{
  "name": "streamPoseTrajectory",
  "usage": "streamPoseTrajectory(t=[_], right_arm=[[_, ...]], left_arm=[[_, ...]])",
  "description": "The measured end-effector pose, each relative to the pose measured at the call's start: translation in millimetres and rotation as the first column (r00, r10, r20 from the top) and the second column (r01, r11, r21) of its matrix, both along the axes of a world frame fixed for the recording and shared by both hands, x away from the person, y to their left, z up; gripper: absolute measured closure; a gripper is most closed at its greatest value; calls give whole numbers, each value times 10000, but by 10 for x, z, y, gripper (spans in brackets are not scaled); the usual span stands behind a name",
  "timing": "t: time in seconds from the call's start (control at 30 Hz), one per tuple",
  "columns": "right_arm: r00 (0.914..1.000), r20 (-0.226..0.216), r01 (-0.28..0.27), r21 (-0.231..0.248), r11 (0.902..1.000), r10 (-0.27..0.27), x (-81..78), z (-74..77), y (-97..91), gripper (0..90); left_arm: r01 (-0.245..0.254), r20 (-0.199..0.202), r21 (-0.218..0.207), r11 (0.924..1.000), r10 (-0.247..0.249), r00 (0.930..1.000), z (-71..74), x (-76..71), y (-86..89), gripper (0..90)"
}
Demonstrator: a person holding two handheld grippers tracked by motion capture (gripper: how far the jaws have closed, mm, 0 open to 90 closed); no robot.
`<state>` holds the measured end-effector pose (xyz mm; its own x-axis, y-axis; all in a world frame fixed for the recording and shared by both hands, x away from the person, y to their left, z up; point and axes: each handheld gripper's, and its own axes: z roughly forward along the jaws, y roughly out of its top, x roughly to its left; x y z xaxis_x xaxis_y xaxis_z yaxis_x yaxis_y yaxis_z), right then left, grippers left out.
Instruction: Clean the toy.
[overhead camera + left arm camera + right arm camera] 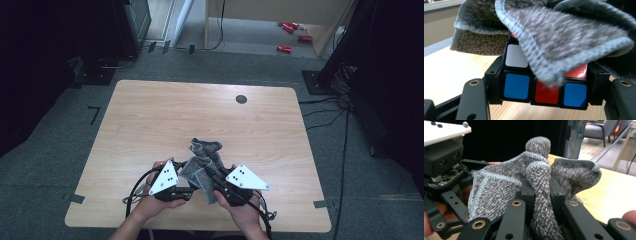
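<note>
A colour-tiled puzzle cube [544,92], showing blue, red and white tiles, sits between the jaws of my left gripper [546,85], whose pads press on its two sides. A grey knitted cloth [564,45] hangs over the top of the cube. My right gripper [542,192] is shut on a bunched fold of this cloth [499,192]. In the high view both grippers meet near the table's front edge, the left gripper [189,189] and the right gripper [211,174] facing each other under the cloth [202,157]. The cube is hidden there.
The wooden table [150,115] has a small black round disc [241,99] near its far edge. Cables [325,110] run over the grey floor at the right. Red objects [290,37] lie on the floor beyond the table. Dark stands flank both sides.
</note>
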<state>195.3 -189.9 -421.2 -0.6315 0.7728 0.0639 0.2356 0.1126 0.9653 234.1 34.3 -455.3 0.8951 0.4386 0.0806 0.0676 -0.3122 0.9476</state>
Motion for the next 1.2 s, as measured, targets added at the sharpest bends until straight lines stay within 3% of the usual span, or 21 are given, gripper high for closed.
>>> streamPoseTrajectory(t=[0.07, 0.1, 0.13, 0.23, 0.33, 0.43, 0.57, 0.63, 0.7, 0.8, 0.87, 0.97, 1.03, 1.1, 1.2], right_arm=[[9998, 9, 178, -25, 9998, -178, 2, 0, -16, 793], [9995, -36, 322, -32, 9995, -322, 11, 0, -31, 793], [9990, -83, 435, 23, 9990, -435, 28, -8, -54, 793], [9963, -502, 704, 7, 9975, -703, 102, -59, -122, 794], [9908, -1053, 846, -94, 9964, -852, 168, -92, -183, 793], [9921, -873, 927, 211, 9955, -906, 138, -28, -211, 790], [9993, -161, 353, 458, 9983, -346, 6, 108, -105, 784], [10000, -47, -59, 441, 9990, 61, -44, 127, -29, 781], [9998, 77, -167, 95, 9998, 166, -47, 91, 23, 782], [9997, -234, 46, 535, 9986, -34, 22, 7, -43, 786], [9973, -470, 580, 342, 9977, -563, 82, -47, -110, 790], [9879, -1186, 1033, 225, 9944, -1000, 175, -112, -214, 791], [9850, -1295, 1207, 457, 9916, -1139, 193, -115, -265, 791], [9880, -1083, 1179, 653, 9909, -1104, 162, -53, -271, 790], [9967, -454, 714, 804, 9942, -679, 61, 67, -202, 789]], left_arm=[[59, -36, -113, 9999, -59, 10000, 6, 0, 4, 340], [151, -113, -440, 9989, -157, 9998, 30, 6, 31, 340], [161, -127, -505, 9986, -168, 9998, 42, 11, 45, 340], [84, -121, -573, 9983, -91, 9999, 49, 18, 69, 340], [184, -348, -1075, 9940, -223, 9991, 67, 44, 106, 341], [104, -349, -687, 9976, -129, 9993, 48, 65, 103, 341], [11, -489, -398, 9992, -31, 9988, 6, 68, 59, 341], [115, -440, -407, 9991, -133, 9989, 15, 48, 33, 340], [38, -267, -233, 9997, -44, 9996, 31, 27, 25, 341], [93, -197, -437, 9990, -101, 9998, 47, 19, 57, 341], [116, -257, -726, 9973, -135, 9996, 68, 28, 84, 341], [220, -382, -1295, 9913, -271, 9989, 98, 51, 133, 341], [103, -286, -1043, 9945, -134, 9995, 91, 61, 140, 341], [-31, -230, -677, 9977, 16, 9997, 58, 65, 128, 341], [60, -282, -511, 9987, -75, 9996, 31, 54, 81, 341]])
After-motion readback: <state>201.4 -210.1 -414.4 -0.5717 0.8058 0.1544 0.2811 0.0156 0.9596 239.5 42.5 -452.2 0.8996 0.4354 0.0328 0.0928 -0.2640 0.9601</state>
